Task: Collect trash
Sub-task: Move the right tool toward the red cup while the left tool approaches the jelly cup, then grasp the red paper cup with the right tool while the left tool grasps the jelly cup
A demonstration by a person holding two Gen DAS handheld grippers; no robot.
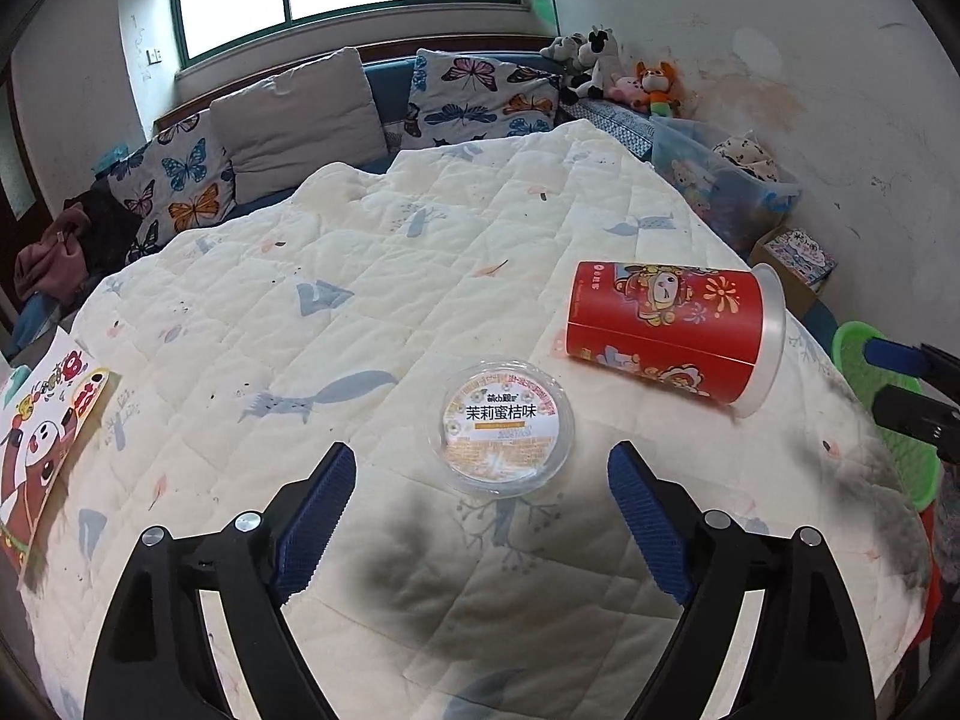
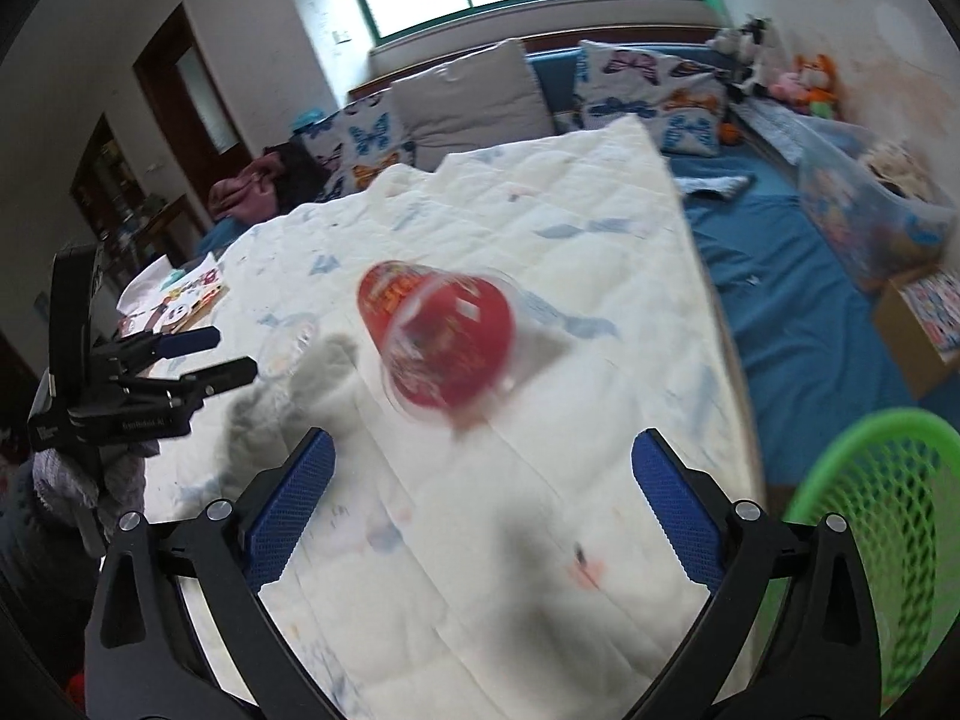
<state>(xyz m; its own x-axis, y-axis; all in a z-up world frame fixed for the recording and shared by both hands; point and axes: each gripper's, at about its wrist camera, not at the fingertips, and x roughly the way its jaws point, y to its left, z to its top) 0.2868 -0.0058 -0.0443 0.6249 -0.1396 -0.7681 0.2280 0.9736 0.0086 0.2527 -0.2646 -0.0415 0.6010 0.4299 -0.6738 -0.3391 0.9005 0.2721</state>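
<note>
A small round tub (image 1: 507,429) with a printed foil lid lies flat on the quilt (image 1: 372,276), and a red paper cup (image 1: 669,333) lies on its side just to the right of it, its clear rim pointing toward the bed's edge. The left gripper (image 1: 480,474) hangs just short of the tub with its jaws spread wide and empty. The right gripper (image 2: 483,462) faces the cup, jaws spread as wide and nothing between them. A green mesh basket (image 2: 870,510) stands off the bed's right edge, probably where the trash goes. This looks like the approach step: neither piece is gripped yet. Next, each gripper likely needs to drop until its pads straddle its piece, then close gently, since the tub is low and the cup may roll.
</note>
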